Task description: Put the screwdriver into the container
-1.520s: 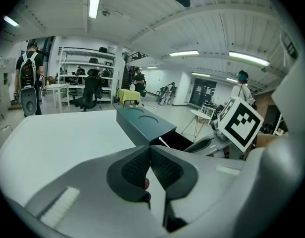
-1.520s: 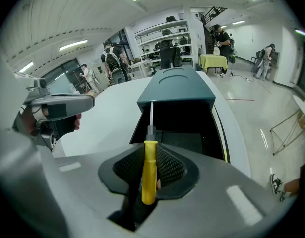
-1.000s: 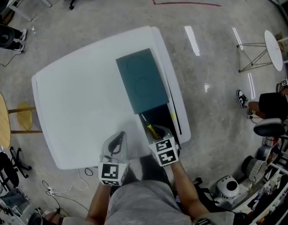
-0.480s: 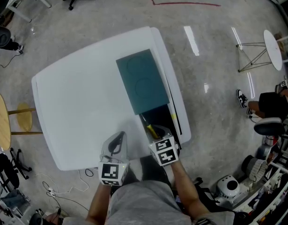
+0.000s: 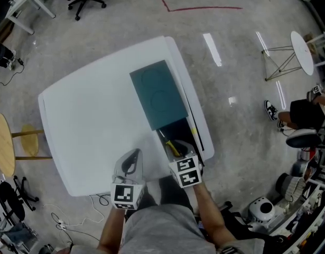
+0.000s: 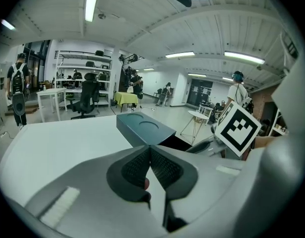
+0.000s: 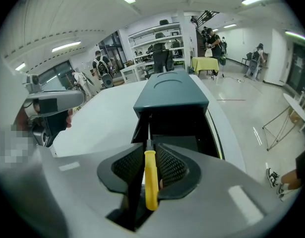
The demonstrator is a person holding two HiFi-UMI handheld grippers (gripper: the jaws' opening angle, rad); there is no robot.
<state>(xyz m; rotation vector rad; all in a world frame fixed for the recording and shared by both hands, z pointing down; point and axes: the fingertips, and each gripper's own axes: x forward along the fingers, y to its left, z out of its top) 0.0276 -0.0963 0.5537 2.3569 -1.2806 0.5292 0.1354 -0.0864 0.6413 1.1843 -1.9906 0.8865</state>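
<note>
Here the white table (image 5: 88,115) carries a long teal container (image 5: 180,127) that lies along its right edge, with one end toward the near right corner. Its lid (image 5: 158,93) covers the far part, so the near part stands open and dark.

The right gripper (image 5: 179,151) hangs over that open end, tilted steeply down toward the inside. The screwdriver (image 5: 173,147) sits between its jaws, with the yellow handle lengthwise in the gap and the thin shaft pointing down into the box. In the right gripper view the jaws have just been opening. The handle lies against one pad with a dark sliver showing on its other side (so the pads look slack round it rather than pressing). Whether the tip touches the container's floor I cannot tell.

The left gripper (image 5: 131,160) is over the table by the near edge, just beside the container's open end and clear of it. In the left gripper view its jaws meet at the tips with nothing between them.

Off the table, a round wooden stool (image 5: 1,144) stands past the left edge. A small white side table (image 5: 302,52) and a seated person (image 5: 305,115) are well out on the right.
</note>
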